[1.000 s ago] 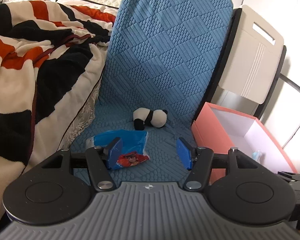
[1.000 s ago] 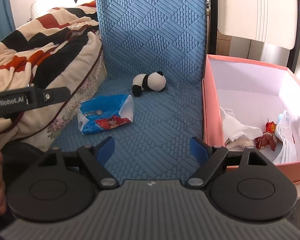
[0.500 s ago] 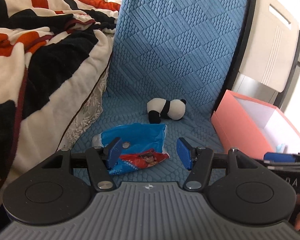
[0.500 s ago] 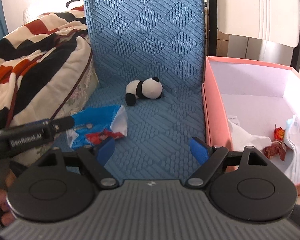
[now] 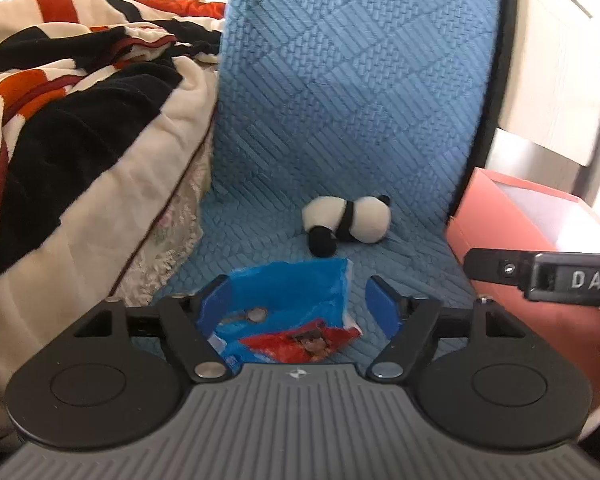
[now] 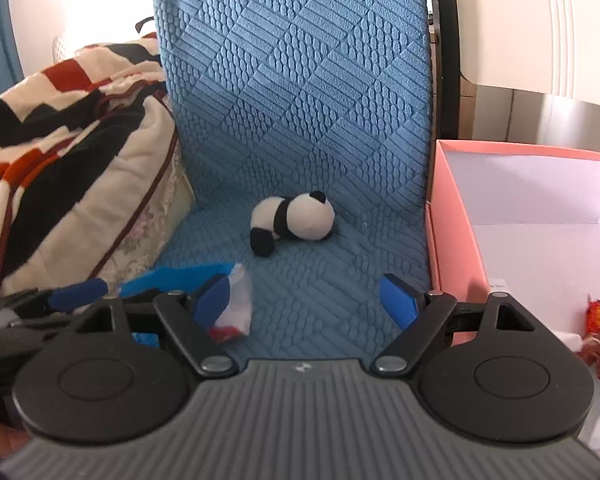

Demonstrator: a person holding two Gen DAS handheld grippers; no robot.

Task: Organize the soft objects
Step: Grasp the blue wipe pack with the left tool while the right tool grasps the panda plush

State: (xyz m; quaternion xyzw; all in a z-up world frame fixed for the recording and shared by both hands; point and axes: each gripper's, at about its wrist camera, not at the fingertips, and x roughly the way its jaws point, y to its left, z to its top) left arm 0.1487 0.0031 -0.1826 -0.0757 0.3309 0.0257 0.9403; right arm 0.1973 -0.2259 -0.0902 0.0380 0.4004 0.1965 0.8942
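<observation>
A blue and red soft packet [image 5: 288, 304] lies on the blue quilted seat [image 5: 340, 120]. My left gripper [image 5: 299, 303] hangs low over it with its jaws opening; the packet lies between the blue pads [image 5: 382, 306], which do not press on it. A small plush panda [image 5: 348, 222] lies on its side further back. In the right wrist view my right gripper [image 6: 305, 300] stands open with nothing in it, and the panda [image 6: 296, 220] is ahead of it. The packet's end [image 6: 234, 308] shows by its left finger. One left-gripper finger [image 6: 80, 290] is at the lower left.
A pink box [image 6: 452, 220] stands right of the seat, holding a red wrapper [image 6: 598, 316] and white items. A striped blanket [image 5: 80, 120] is heaped on the left. The right gripper's body [image 5: 540, 276] crosses in front of the pink box [image 5: 512, 216]. A white panel stands behind.
Both grippers have moved forward and down toward the seat. The left jaws stand wider, and the packet now lies between them. The panda looks larger in both views.
</observation>
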